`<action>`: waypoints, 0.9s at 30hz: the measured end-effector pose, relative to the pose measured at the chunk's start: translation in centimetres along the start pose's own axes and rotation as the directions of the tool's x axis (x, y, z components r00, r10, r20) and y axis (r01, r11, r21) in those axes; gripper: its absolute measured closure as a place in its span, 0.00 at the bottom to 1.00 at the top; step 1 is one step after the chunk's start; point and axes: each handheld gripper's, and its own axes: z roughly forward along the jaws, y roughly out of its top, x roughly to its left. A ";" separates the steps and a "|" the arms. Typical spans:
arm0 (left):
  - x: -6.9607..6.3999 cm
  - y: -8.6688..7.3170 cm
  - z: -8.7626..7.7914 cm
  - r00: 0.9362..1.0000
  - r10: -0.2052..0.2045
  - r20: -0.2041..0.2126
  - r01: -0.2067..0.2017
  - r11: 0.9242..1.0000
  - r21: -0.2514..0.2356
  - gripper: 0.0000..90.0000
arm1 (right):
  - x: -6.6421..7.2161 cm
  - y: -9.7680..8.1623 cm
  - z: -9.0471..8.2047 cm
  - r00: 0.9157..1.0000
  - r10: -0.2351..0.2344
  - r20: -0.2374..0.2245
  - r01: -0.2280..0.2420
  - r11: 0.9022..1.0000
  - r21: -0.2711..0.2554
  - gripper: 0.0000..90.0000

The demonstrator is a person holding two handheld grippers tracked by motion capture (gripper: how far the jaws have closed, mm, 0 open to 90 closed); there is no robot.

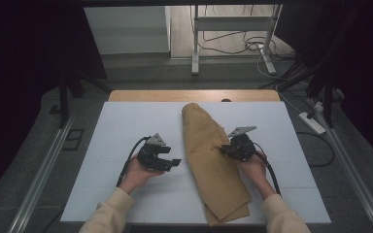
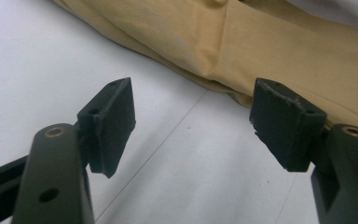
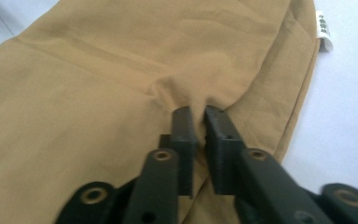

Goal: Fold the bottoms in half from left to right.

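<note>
Right tongs clamped on a small pinched fold of the tan garment, which lies folded on the desk between both tongs | left tongs apart, empty, just beside its edge | risk: thin pinch catches only the top layer, so lifting unfolds or drops it.

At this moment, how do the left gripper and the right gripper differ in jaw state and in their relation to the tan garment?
The left gripper has its jaws standing wide apart with nothing between them; the right gripper has its jaws shut, pinching a small fold of the tan garment. The left gripper hangs over the bare white board beside the garment's edge; the right gripper sits on the garment itself. Both are black, hand-held and point toward the garment.
</note>
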 end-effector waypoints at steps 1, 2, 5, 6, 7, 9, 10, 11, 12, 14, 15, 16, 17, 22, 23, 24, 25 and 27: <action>0.0 0.0 0.0 1.000 -0.001 0.000 0.001 1.000 0.000 0.34 | 0.0 0.0 -0.1 1.000 -0.005 0.005 0.005 1.000 -0.004 0.95; 0.1 0.0 0.0 1.000 -0.002 0.002 0.002 1.000 0.001 0.34 | 0.1 0.0 -0.2 1.000 -0.007 0.006 0.007 1.000 -0.002 0.95; 0.1 0.0 -0.1 1.000 -0.003 0.002 0.003 1.000 0.000 0.33 | 0.0 0.1 -0.6 1.000 -0.002 0.009 0.002 1.000 -0.008 0.95; 0.1 0.0 -0.1 1.000 -0.003 0.001 0.003 1.000 -0.001 0.33 | 0.0 0.1 -0.8 1.000 0.001 0.012 -0.001 1.000 -0.009 0.95; 0.1 -0.1 -0.1 1.000 -0.004 -0.001 0.004 1.000 -0.003 0.33 | -0.1 0.0 -1.0 1.000 0.003 0.013 -0.003 1.000 -0.012 0.95; 0.1 -0.1 -0.2 1.000 -0.002 -0.007 0.002 1.000 -0.007 0.33 | -0.3 -0.1 -1.3 1.000 0.011 0.023 -0.011 1.000 -0.011 0.95; 0.1 -0.1 -0.3 1.000 -0.001 -0.009 0.001 1.000 -0.008 0.33 | -0.3 -0.2 -1.4 1.000 0.017 0.026 -0.017 1.000 -0.010 0.95; 0.1 -0.1 -0.3 1.000 -0.002 -0.010 0.002 1.000 -0.010 0.33 | -0.4 -0.3 -1.5 0.999 0.023 0.025 -0.022 1.000 -0.008 0.95; 0.2 -0.1 -0.3 1.000 -0.002 -0.009 0.002 1.000 -0.010 0.33 | -0.5 -0.5 -1.5 0.999 0.024 0.029 -0.024 1.000 -0.006 0.95; 0.2 -0.1 -0.4 1.000 -0.003 -0.011 0.003 1.000 -0.010 0.33 | -0.5 -0.7 -1.6 0.999 0.026 0.033 -0.027 1.000 0.004 0.95; 0.2 -0.1 -0.4 1.000 -0.006 -0.012 0.006 1.000 -0.012 0.33 | -0.5 -0.8 -1.6 0.999 0.024 0.035 -0.024 1.000 0.011 0.95; 0.3 -0.1 -0.4 1.000 -0.007 -0.013 0.007 1.000 -0.012 0.33 | -0.5 -0.9 -1.6 0.999 0.024 0.038 -0.025 1.000 0.012 0.95; 0.3 -0.1 -0.4 1.000 -0.009 -0.013 0.009 1.000 -0.013 0.33 | -0.5 -1.0 -1.6 0.999 0.025 0.040 -0.025 1.000 0.016 0.95; 0.5 -0.2 -0.7 1.000 -0.017 -0.024 0.016 1.000 -0.026 0.33 | -0.5 -1.3 -1.9 0.999 0.024 0.047 -0.025 0.999 0.028 0.95; 0.5 -0.2 -0.7 1.000 -0.017 -0.024 0.016 1.000 -0.026 0.33 | -0.5 -1.4 -1.9 0.999 0.026 0.045 -0.027 0.999 0.031 0.95; 0.5 -0.2 -0.7 1.000 -0.016 -0.025 0.015 1.000 -0.026 0.33 | -0.5 -1.5 -1.9 0.999 0.026 0.046 -0.028 0.999 0.033 0.95; 0.5 -0.2 -0.7 1.000 -0.014 -0.026 0.013 1.000 -0.025 0.33 | -0.5 -1.5 -1.9 0.999 0.024 0.046 -0.026 0.999 0.035 0.95; 0.5 -0.1 -0.7 1.000 -0.014 -0.023 0.014 1.000 -0.023 0.33 | -0.5 -1.5 -1.9 0.999 0.016 0.050 -0.018 0.999 0.033 0.92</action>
